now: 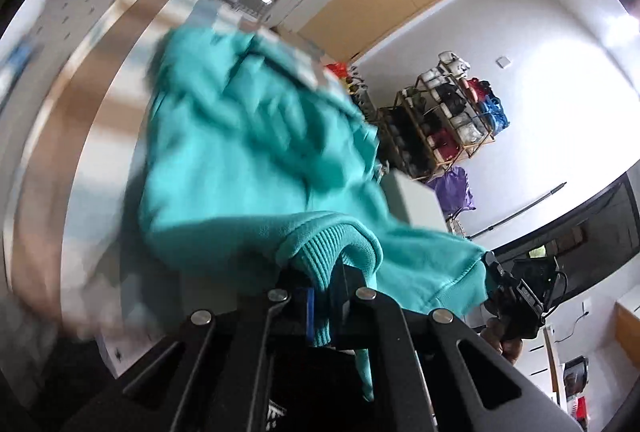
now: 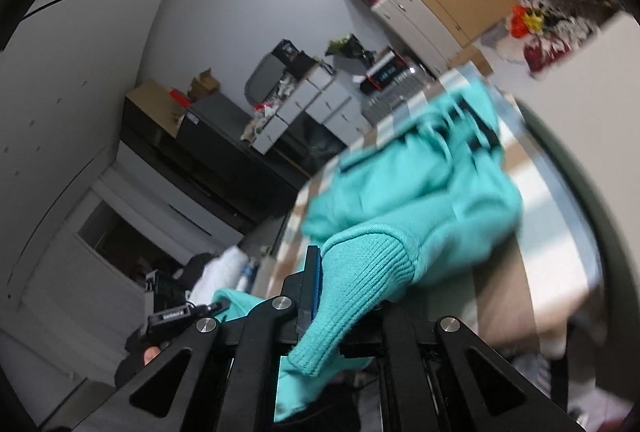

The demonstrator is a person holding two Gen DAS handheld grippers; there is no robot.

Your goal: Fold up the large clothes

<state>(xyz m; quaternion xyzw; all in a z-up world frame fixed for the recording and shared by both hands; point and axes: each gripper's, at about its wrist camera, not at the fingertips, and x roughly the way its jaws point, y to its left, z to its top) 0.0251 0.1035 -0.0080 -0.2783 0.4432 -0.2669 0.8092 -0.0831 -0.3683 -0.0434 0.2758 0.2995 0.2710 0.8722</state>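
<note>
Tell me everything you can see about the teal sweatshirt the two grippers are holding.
The teal sweatshirt looks like thick, soft fleece with ribbed knit bands. The left gripper is shut on one ribbed edge, and the right gripper is shut on another ribbed band. Between the two grips a seamed edge stretches across. The rest bunches in blurred folds over the table. Whether that bulk rests on the table or hangs clear of it cannot be told.

Your left gripper (image 1: 326,296) is clamped tight on ribbed fabric. Your right gripper (image 2: 320,296) is pinched down the same way, both tilted downward.
</note>
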